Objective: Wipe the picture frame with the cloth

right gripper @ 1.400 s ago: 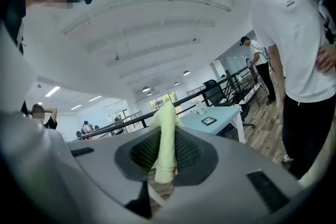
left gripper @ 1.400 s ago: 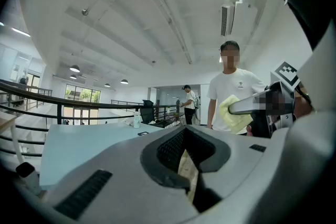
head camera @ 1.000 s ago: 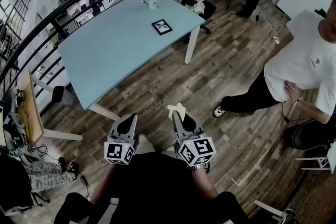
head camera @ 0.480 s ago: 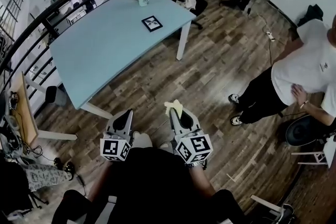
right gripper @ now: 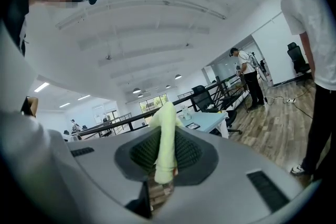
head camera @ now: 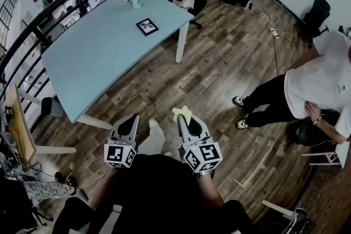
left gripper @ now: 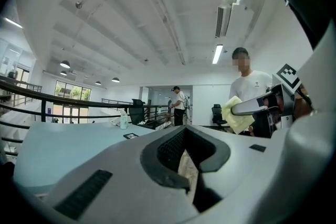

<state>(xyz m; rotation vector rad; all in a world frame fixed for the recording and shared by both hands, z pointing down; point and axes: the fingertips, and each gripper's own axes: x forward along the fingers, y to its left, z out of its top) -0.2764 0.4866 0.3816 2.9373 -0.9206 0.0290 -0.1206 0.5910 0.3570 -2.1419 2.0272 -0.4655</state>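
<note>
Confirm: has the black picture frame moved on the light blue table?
No. The black picture frame keeps its spot by the light blue table's right edge.

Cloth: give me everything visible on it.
The cloth is pale yellow-green, soft-looking fabric, folded into a narrow bunch. It is clamped between the jaws of the right gripper, its free end standing up past their tips. It is held above the wood floor, apart from the blue table; only the jaws touch it.

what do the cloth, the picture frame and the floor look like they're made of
Cloth: soft pale-yellow fabric, folded and flopping over. Picture frame: dark border, wood or plastic, too small to tell. Floor: brown wood-look planks with visible seams.
</note>
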